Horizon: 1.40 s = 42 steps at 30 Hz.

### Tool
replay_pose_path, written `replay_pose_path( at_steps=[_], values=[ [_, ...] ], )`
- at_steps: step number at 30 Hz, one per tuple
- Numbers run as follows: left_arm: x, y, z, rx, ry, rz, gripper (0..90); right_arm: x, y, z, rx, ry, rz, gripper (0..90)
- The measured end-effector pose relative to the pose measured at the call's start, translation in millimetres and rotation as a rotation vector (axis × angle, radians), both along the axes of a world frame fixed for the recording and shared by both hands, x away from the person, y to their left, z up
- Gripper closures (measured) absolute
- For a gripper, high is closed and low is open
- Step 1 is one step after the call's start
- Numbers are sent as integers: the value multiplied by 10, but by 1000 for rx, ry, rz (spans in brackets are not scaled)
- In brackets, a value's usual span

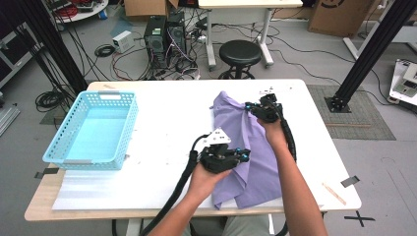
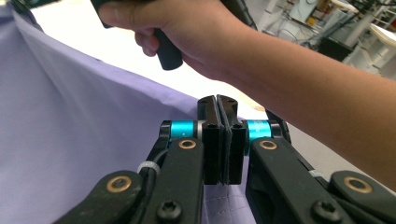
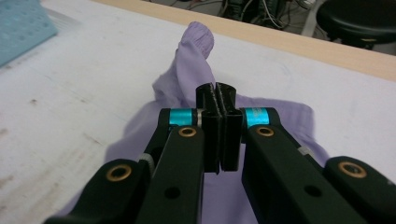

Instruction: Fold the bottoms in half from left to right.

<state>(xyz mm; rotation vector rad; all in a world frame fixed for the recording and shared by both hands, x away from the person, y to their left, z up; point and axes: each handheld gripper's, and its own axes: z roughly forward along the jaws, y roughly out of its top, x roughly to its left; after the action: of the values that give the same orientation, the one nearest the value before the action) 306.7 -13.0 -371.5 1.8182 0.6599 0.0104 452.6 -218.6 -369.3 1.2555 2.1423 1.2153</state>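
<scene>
A purple garment [image 1: 256, 142] lies spread on the right half of the white table [image 1: 162, 118]. My left gripper [image 1: 246, 156] is at the garment's left edge, pointing right, shut on the cloth [image 2: 70, 116]; its jaws [image 2: 218, 100] are pressed together with fabric running under them. My right gripper [image 1: 249, 105] is at the garment's far part, pointing left, shut on a raised fold; in its own view the jaws [image 3: 218, 88] are closed over the cloth [image 3: 280, 114]. A cuffed sleeve [image 3: 196, 42] stretches away beyond them. The other hand and forearm [image 2: 280, 70] cross above the left gripper's view.
A light blue plastic basket [image 1: 78, 105] stands on the table's left side, its corner [image 3: 23, 23] showing in the right gripper view. A black stool [image 1: 240, 51], computer towers [image 1: 164, 34] and cables sit on the floor beyond the far edge. Bare tabletop lies between basket and garment.
</scene>
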Motion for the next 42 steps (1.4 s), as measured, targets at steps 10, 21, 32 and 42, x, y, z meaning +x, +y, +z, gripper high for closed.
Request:
replay_pose_path(
  at_steps=[10, 21, 32, 42],
  values=[
    [88, -412, 12, -2, 14, -52, 884, 19, -358, -16, 5, 9, -48, 900],
    [210, -765, -99, 24, 38, -55, 882, 67, -644, -73, -47, 24, -106, 900],
    [356, -628, -401, 135, -22, 79, 456, -29, -849, -358, -29, 50, -160, 763],
    [404, 387, -542, 106, -133, 306, 244, -549, -972, -343, -7, -28, -137, 650]
  ],
)
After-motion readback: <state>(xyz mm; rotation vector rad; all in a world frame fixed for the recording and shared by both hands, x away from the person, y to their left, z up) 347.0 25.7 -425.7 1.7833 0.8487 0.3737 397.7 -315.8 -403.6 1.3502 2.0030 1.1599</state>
